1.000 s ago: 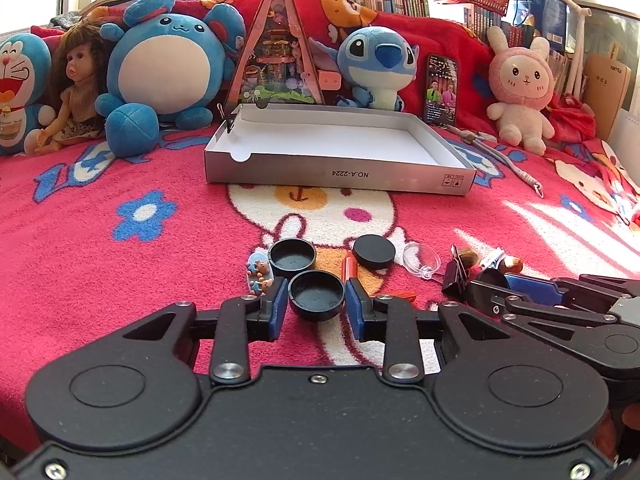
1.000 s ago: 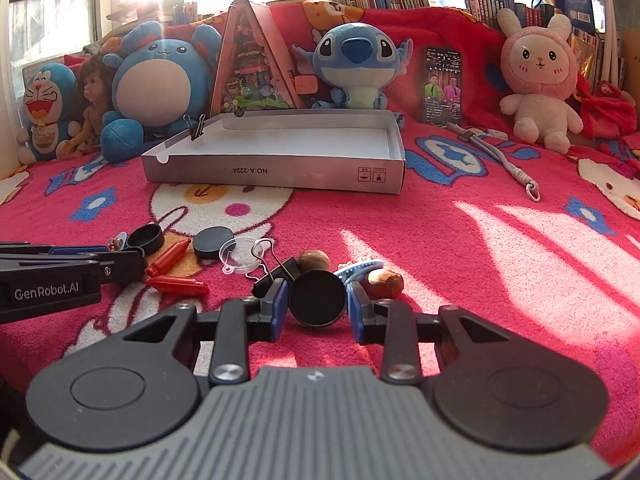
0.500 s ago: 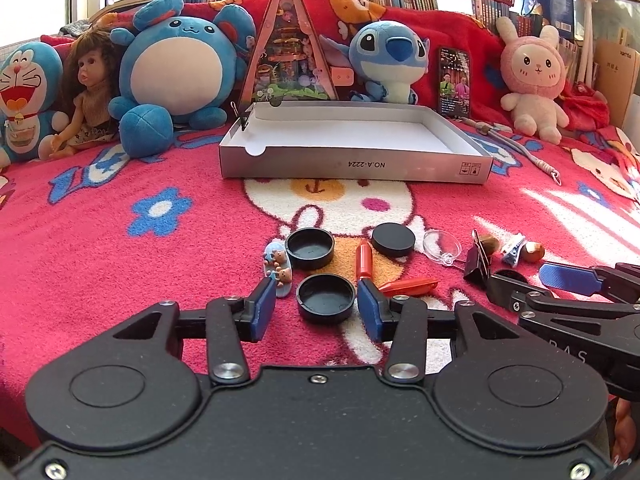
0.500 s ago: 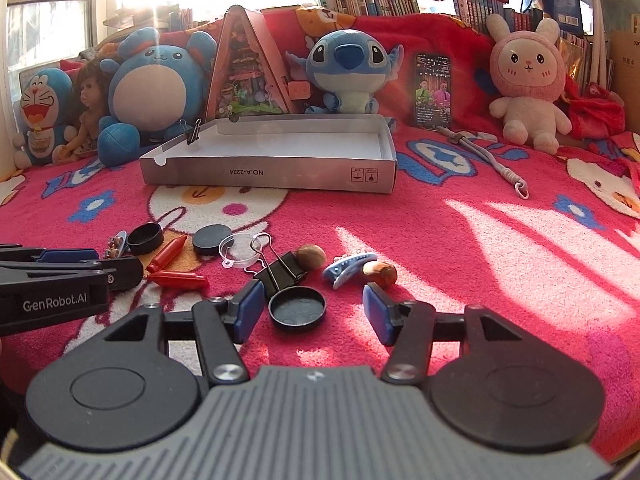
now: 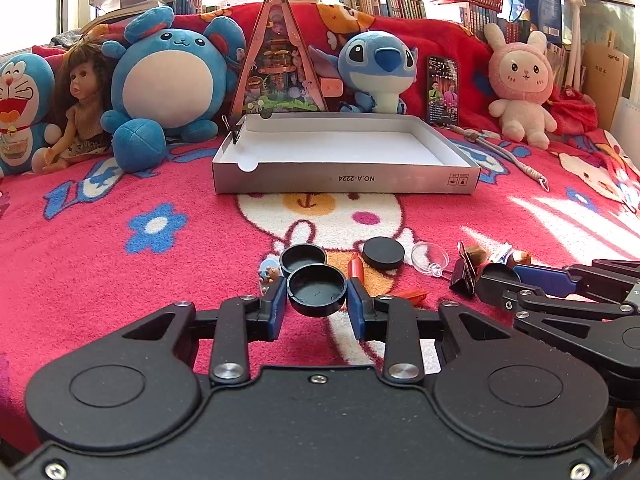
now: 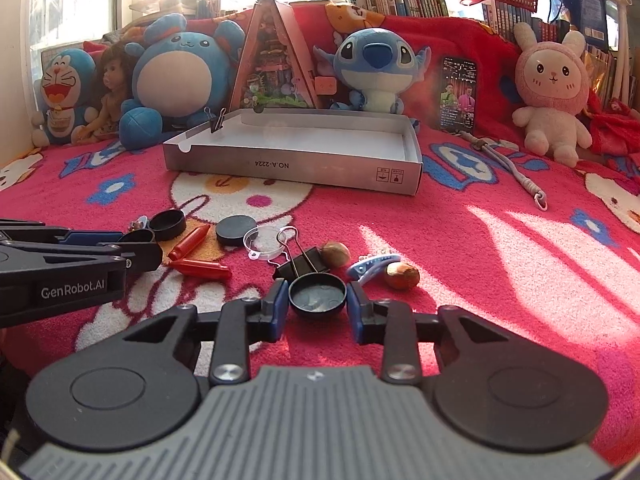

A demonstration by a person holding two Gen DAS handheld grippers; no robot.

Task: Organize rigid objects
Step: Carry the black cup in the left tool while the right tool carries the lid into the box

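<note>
Right now my left gripper (image 5: 317,308) is clamped on a black cap (image 5: 317,289), open side up, just off the red blanket (image 5: 120,280). My right gripper (image 6: 317,308) pinches a second black cap (image 6: 317,295) the same way, near the binder clip (image 6: 301,266), while the cardboard tray (image 5: 344,178) sits farther back.

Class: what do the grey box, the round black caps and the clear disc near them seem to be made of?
Grey box: probably cardboard, matte, with thin folded walls and printed lettering.
Round black caps: likely moulded plastic, smooth with a slight sheen on the rims.
Clear disc: transparent plastic by its look; glass cannot be excluded.
</note>
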